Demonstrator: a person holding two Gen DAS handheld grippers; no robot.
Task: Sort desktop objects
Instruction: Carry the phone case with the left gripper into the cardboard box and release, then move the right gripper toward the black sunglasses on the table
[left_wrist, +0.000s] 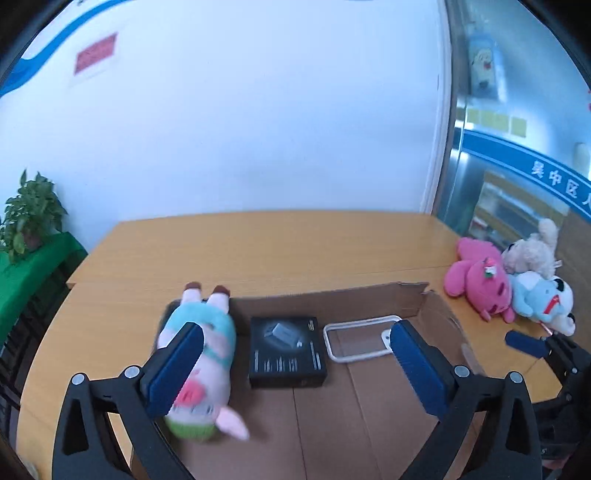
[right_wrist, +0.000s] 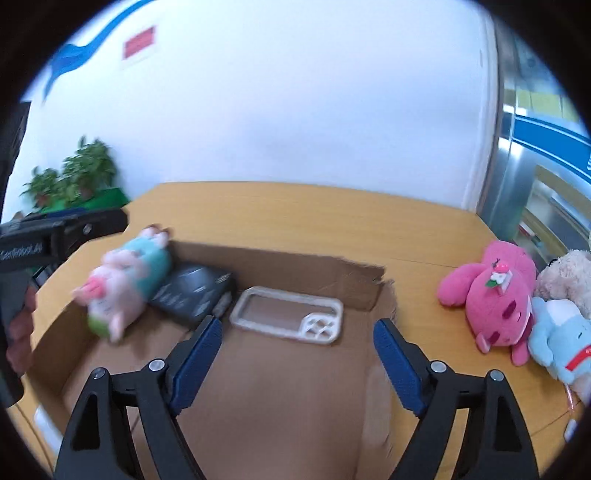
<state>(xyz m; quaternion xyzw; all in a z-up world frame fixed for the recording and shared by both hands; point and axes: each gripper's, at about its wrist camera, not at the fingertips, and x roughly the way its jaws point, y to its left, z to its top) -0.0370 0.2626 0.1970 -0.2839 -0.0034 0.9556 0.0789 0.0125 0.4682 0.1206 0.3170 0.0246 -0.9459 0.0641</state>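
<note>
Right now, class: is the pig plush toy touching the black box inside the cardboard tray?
Touching. In the right wrist view the pig plush toy lies pressed against the black box, with no cardboard showing between them. The left wrist view agrees.

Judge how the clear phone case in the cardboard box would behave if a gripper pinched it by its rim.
The phone case is a thin open frame, so it would probably flex under a pinch. It looks light for its size. Lying flat on the box floor, it should slide, not tip.
</note>
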